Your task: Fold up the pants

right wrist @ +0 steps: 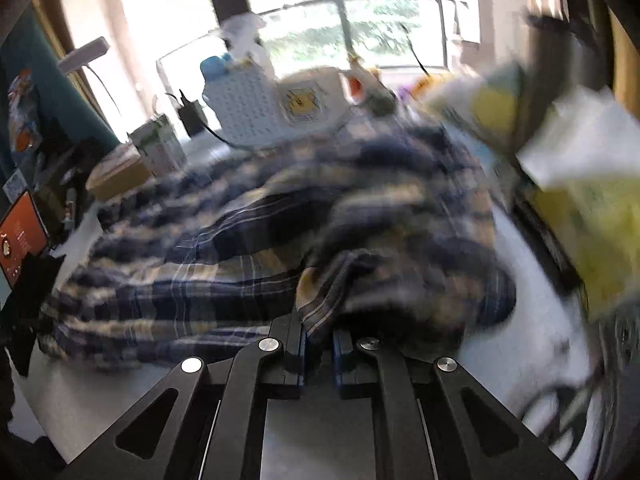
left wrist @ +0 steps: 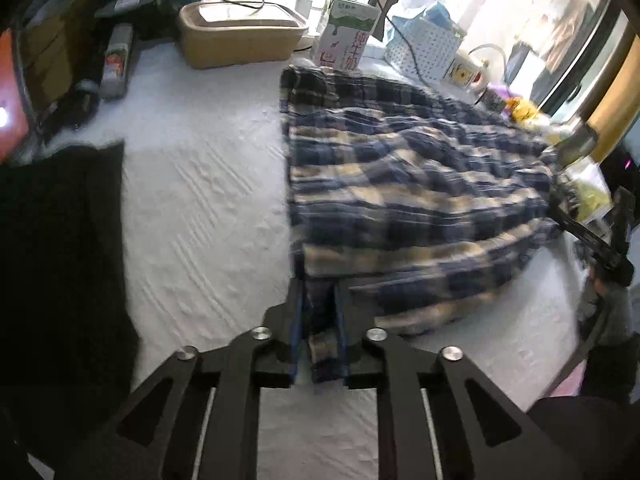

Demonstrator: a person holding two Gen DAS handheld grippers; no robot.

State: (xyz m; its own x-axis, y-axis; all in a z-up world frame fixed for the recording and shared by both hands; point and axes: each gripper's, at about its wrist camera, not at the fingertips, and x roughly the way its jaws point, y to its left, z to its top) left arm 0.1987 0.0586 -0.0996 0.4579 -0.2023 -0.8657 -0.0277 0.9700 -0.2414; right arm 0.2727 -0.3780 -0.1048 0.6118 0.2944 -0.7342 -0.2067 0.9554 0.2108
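Pinching only thin edges of the plaid pants (left wrist: pixel 416 184), the left tool (left wrist: pixel 319 320) and right tool (right wrist: pixel 319 320) could be slipped from, or the milk carton (left wrist: pixel 344 36) toppled.

White textured table (left wrist: pixel 208 184) — plaid pants (left wrist: pixel 400 184), black cloth (left wrist: pixel 60 240), tan box (left wrist: pixel 240 40).

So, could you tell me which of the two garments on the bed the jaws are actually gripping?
The blue-and-cream plaid pants, not the plain black garment. Both grippers' jaws are shut on plaid cloth; the black one lies apart on the left, untouched.
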